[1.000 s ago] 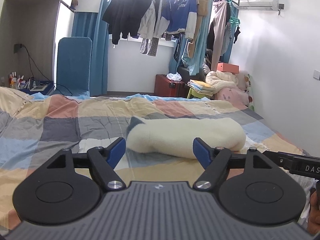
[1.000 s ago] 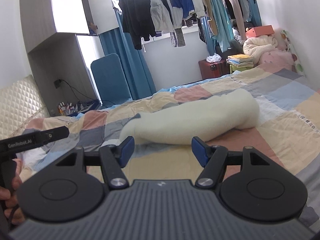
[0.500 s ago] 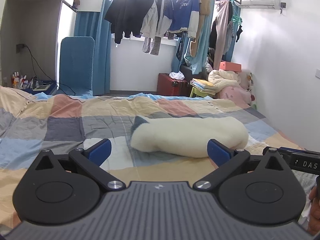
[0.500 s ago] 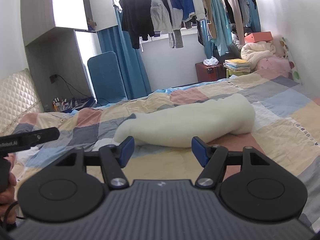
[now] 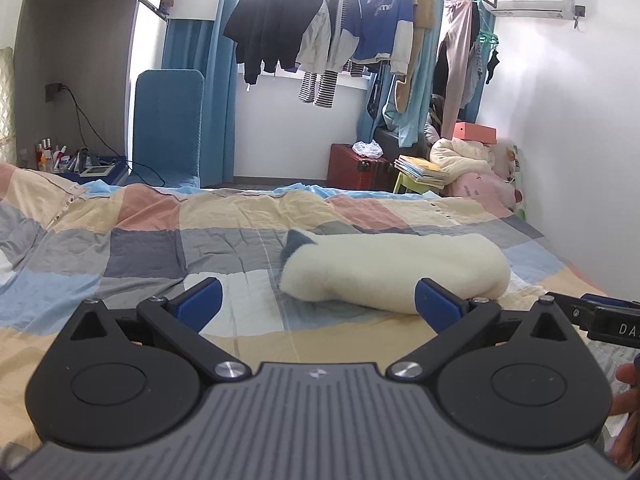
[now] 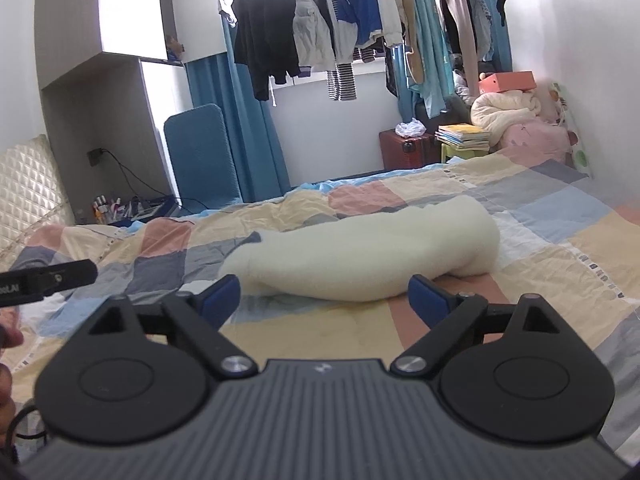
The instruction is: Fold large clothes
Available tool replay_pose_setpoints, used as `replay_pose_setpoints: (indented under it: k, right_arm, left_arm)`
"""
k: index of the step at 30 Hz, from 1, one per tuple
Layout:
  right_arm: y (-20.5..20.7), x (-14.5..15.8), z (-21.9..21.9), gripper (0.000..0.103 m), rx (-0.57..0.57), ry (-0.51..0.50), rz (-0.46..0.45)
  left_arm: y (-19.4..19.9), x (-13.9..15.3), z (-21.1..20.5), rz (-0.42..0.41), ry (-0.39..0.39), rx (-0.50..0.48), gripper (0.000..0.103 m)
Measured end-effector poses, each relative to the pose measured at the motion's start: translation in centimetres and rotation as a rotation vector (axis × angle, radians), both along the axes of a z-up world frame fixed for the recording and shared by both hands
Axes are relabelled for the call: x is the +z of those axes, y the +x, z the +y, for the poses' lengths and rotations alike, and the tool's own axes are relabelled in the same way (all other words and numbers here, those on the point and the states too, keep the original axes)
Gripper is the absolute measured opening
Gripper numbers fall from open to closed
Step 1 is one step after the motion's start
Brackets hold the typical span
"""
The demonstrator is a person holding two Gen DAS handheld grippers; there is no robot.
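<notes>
A cream fleece garment (image 5: 394, 270) lies folded in a thick bundle on the patchwork bed cover (image 5: 140, 248), with a grey collar showing at its left end. It also shows in the right wrist view (image 6: 368, 260). My left gripper (image 5: 318, 304) is open and empty, held short of the bundle. My right gripper (image 6: 324, 296) is open and empty, also short of the bundle. Neither touches the garment. The right gripper's body (image 5: 600, 320) shows at the right edge of the left wrist view, and the left gripper's body (image 6: 44, 280) at the left edge of the right wrist view.
Clothes hang on a rail (image 5: 320, 20) by the window beyond the bed's far edge. A blue chair (image 5: 168, 124) and a cluttered bedside shelf (image 5: 68, 160) stand at the far left. A red suitcase (image 5: 356, 166), books and bedding are piled at the far right by the wall.
Both grippers have opened wider, the left first and then the right. Both have drawn back and up a little from the bundle. The garment has not moved.
</notes>
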State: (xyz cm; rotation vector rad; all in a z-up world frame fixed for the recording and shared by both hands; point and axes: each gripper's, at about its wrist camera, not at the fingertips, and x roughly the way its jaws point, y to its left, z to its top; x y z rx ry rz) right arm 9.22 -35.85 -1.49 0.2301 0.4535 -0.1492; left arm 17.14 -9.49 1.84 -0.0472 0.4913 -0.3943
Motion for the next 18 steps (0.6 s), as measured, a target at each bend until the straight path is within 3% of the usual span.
replay_pose_setpoints:
  k: [5,7,18]
  right_arm:
    - [0.1,-0.1,0.4,0.093,-0.01,-0.01,0.001]
    - [0.2,-0.2,0.6,0.103,-0.016,-0.019,0.012]
    - [-0.2,-0.6,1.4,0.103,-0.048,-0.013,0.03]
  left_arm:
    - [-0.1,0.0,0.2,0.0,-0.002,0.004,0.103]
    - [0.0,0.1,0.3,0.006,-0.004,0.006,0.103]
    - [-0.8,-0.4,0.0,-0.002,0.021,-0.042,0.103]
